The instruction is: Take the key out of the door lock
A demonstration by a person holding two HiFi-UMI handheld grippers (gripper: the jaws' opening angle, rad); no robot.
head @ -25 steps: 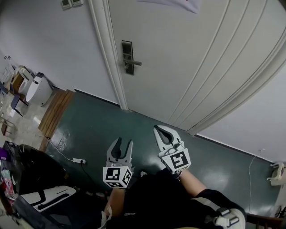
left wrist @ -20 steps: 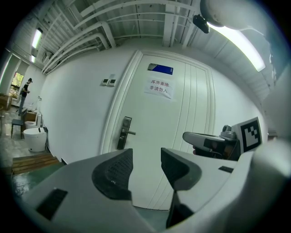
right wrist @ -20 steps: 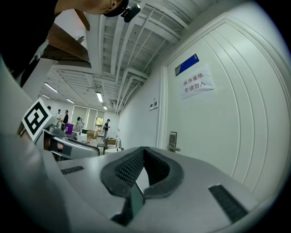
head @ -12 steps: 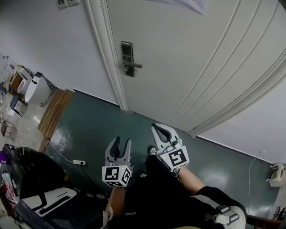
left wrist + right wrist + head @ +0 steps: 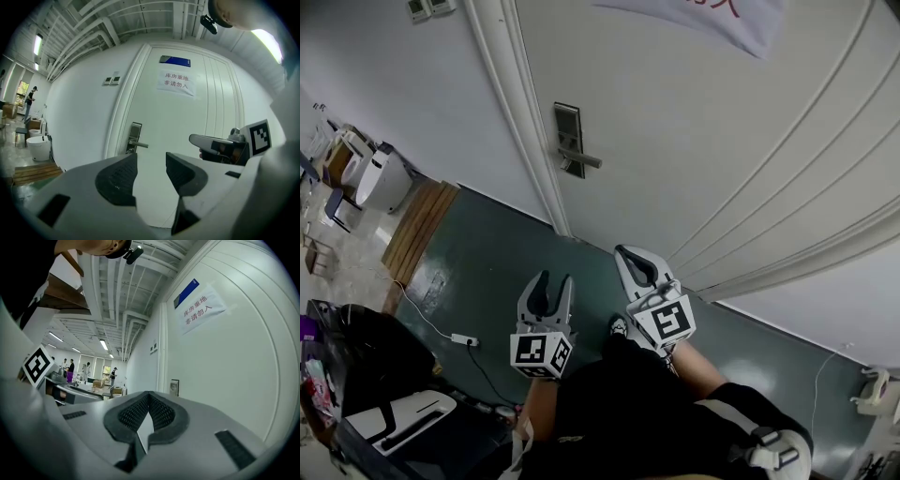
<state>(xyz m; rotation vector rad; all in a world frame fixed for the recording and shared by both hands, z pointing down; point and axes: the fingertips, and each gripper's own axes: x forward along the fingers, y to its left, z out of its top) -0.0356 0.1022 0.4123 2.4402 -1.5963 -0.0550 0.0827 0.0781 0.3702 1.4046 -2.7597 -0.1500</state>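
Grey plastic with ribbed black pads: left gripper (image 5: 555, 278), jaws a narrow gap apart, nothing between them. Right gripper (image 5: 625, 251) just beside it, jaws pressed together, empty. Both are held over the dark green floor (image 5: 487, 253), tips toward the door. White panelled door (image 5: 722, 141) beyond, well apart. Metal lock plate (image 5: 568, 131), tall and narrow, by its left edge. Lever handle (image 5: 583, 160) lies level, pointing toward the door's middle. At this range the key is too small to make out.

The left tongs (image 5: 554, 279), jaws apart, and right tongs (image 5: 628, 253) hang well apart from the door lock (image 5: 570, 141).
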